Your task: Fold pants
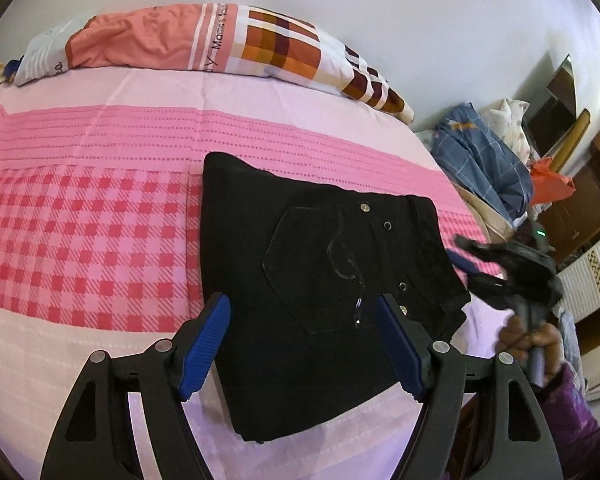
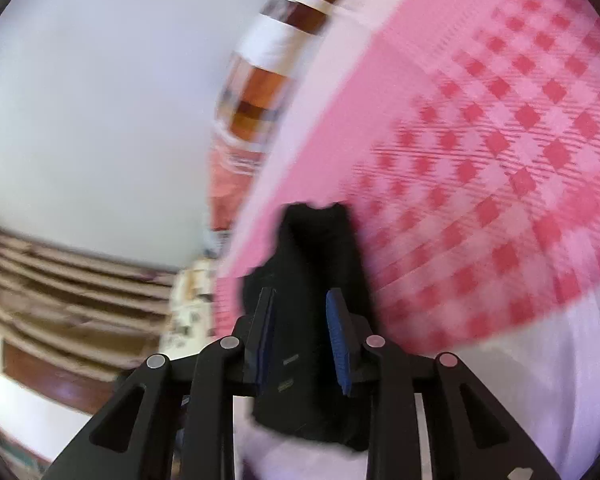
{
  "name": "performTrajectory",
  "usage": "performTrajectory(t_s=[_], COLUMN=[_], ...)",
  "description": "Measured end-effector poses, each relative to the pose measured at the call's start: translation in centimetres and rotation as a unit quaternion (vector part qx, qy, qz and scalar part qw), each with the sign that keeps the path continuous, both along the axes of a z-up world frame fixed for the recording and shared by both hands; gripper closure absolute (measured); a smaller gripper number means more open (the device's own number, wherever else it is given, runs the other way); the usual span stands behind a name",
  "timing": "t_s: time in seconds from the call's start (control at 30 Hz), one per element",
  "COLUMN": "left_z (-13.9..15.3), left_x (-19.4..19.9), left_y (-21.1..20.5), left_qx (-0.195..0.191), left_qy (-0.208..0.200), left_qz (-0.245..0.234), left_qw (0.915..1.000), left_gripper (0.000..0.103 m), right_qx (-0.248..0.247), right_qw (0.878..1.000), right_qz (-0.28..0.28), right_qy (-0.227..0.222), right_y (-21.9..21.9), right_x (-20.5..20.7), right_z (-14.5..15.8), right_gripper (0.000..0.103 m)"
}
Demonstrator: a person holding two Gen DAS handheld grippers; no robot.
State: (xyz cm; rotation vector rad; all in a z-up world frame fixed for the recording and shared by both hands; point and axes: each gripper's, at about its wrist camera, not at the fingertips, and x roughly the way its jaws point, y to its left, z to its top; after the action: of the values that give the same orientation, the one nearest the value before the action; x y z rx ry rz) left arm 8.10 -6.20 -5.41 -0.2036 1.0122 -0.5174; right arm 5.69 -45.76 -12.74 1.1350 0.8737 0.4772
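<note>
The black pants [image 1: 320,280] lie folded into a compact rectangle on the pink checked bed sheet [image 1: 80,240], back pocket and rivets facing up. My left gripper [image 1: 302,320] is open and empty, hovering above the near part of the pants. My right gripper [image 1: 466,254] shows at the right edge of the pants, blurred, held by a hand. In the right wrist view, tilted and blurred, my right gripper [image 2: 302,320] has its fingers partly apart with the black pants [image 2: 312,264] between and beyond them; whether they touch the cloth is unclear.
A patchwork pillow [image 1: 220,44] lies along the far side of the bed. A pile of blue and white laundry [image 1: 484,152] sits off the bed's right edge, with wooden furniture [image 1: 596,184] behind it.
</note>
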Motion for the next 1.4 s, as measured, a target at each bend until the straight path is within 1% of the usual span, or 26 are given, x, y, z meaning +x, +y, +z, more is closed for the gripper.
performTrajectory(t_s=[0.03, 0.07, 0.13, 0.23, 0.3, 0.37, 0.4, 0.43, 0.47, 0.5, 0.53, 0.57, 0.6, 0.73, 0.77, 0.8, 0.83, 0.97, 1.13, 1.2, 1.23, 1.3, 1.33, 1.4], left_z=[0.1, 0.2, 0.2, 0.0, -0.2, -0.2, -0.2, -0.2, -0.2, -0.2, -0.2, -0.2, -0.2, -0.4, -0.5, -0.6, -0.7, -0.5, -0.9, -0.9, -0.9, -1.2, -1.3, -1.5], left_x=[0.0, 0.1, 0.1, 0.1, 0.0, -0.3, -0.4, -0.6, -0.6, -0.7, -0.7, -0.7, -0.8, -0.8, -0.8, -0.9, -0.9, -1.1, -0.7, -0.7, -0.6, -0.4, -0.3, -0.4], left_y=[0.1, 0.1, 0.2, 0.1, -0.1, -0.3, -0.4, -0.5, -0.5, -0.5, -0.5, -0.5, -0.4, -0.4, -0.4, -0.6, -0.6, -0.5, 0.1, 0.6, 0.8, 0.9, 1.0, 1.0], left_qx=[-0.003, -0.005, -0.011, -0.021, -0.02, -0.014, -0.011, -0.01, -0.009, -0.009, -0.009, -0.01, -0.012, -0.017, -0.016, -0.014, -0.011, -0.011, -0.018, -0.021, -0.022, -0.028, -0.03, -0.03], left_qy=[0.001, 0.002, 0.008, 0.015, 0.02, 0.02, 0.018, 0.017, 0.017, 0.019, 0.022, 0.022, 0.02, 0.023, 0.026, 0.029, 0.03, 0.024, 0.041, 0.038, 0.039, 0.049, 0.053, 0.058], left_qz=[0.002, 0.003, 0.007, 0.008, 0.004, -0.002, -0.005, -0.006, -0.007, -0.009, -0.011, -0.01, -0.009, -0.009, -0.01, -0.013, -0.015, -0.014, -0.003, 0.003, 0.006, 0.009, 0.009, 0.01], left_qw=[1.0, 1.0, 0.9999, 0.9996, 0.9996, 0.9997, 0.9998, 0.9998, 0.9998, 0.9997, 0.9997, 0.9997, 0.9997, 0.9995, 0.9995, 0.9994, 0.9994, 0.9996, 0.999, 0.9991, 0.999, 0.9984, 0.9981, 0.9978], left_gripper=[0.028, 0.028, 0.028, 0.028, 0.028, 0.028, 0.028, 0.028, 0.028, 0.028, 0.028, 0.028, 0.028, 0.028, 0.028, 0.028, 0.028, 0.028, 0.027, 0.027, 0.027, 0.027, 0.027, 0.027], right_qx=[0.022, 0.039, 0.058, 0.05, 0.051, 0.068, 0.066, 0.06, 0.066, 0.074, 0.072, 0.061, 0.054, 0.06, 0.064, 0.062, 0.048, 0.034, 0.038, 0.038, 0.051, 0.081, 0.084, 0.07], right_qw=[1.0, 0.999, 0.997, 0.996, 0.995, 0.994, 0.994, 0.993, 0.992, 0.992, 0.992, 0.993, 0.993, 0.992, 0.992, 0.992, 0.993, 0.994, 0.996, 0.995, 0.994, 0.99, 0.989, 0.991], right_qz=[0.006, 0.017, 0.042, 0.051, 0.042, 0.034, 0.031, 0.027, 0.023, 0.019, 0.014, 0.009, 0.006, -0.003, -0.004, -0.003, -0.003, -0.007, -0.013, -0.013, -0.015, -0.004, 0.0, -0.008], right_qy=[-0.01, -0.009, 0.012, 0.053, 0.069, 0.079, 0.087, 0.098, 0.103, 0.105, 0.104, 0.101, 0.102, 0.109, 0.109, 0.109, 0.109, 0.105, 0.08, 0.089, 0.098, 0.117, 0.12, 0.114], right_y=[0.3, 0.9, 2.6, 4.2, 4.3, 4.2, 4.2, 4.1, 4.0, 4.0, 4.0, 3.7, 3.5, 3.6, 3.6, 3.9, 4.1, 4.9, 5.3, 5.3, 5.3, 5.9, 6.1, 6.3], right_x=[-1.0, -1.9, -3.1, -4.0, -3.9, -3.6, -3.4, -3.4, -3.6, -3.7, -4.0, -4.5, -4.7, -4.5, -4.5, -4.0, -3.7, -3.2, -4.1, -4.4, -4.5, -4.3, -4.3, -4.0], right_z=[0.7, 1.1, 1.0, -0.4, -1.7, -2.8, -3.1, -3.2, -3.4, -3.2, -2.8, -2.5, -2.1, -2.6, -2.8, -2.7, -2.5, -1.9, -0.8, -1.6, -2.4, -3.5, -3.5, -2.8], right_gripper=[0.077, 0.077, 0.076, 0.076, 0.076, 0.077, 0.078, 0.079, 0.078, 0.076, 0.069, 0.057, 0.057, 0.057, 0.055, 0.054, 0.053, 0.041, 0.04, 0.041, 0.047, 0.047, 0.047, 0.045])
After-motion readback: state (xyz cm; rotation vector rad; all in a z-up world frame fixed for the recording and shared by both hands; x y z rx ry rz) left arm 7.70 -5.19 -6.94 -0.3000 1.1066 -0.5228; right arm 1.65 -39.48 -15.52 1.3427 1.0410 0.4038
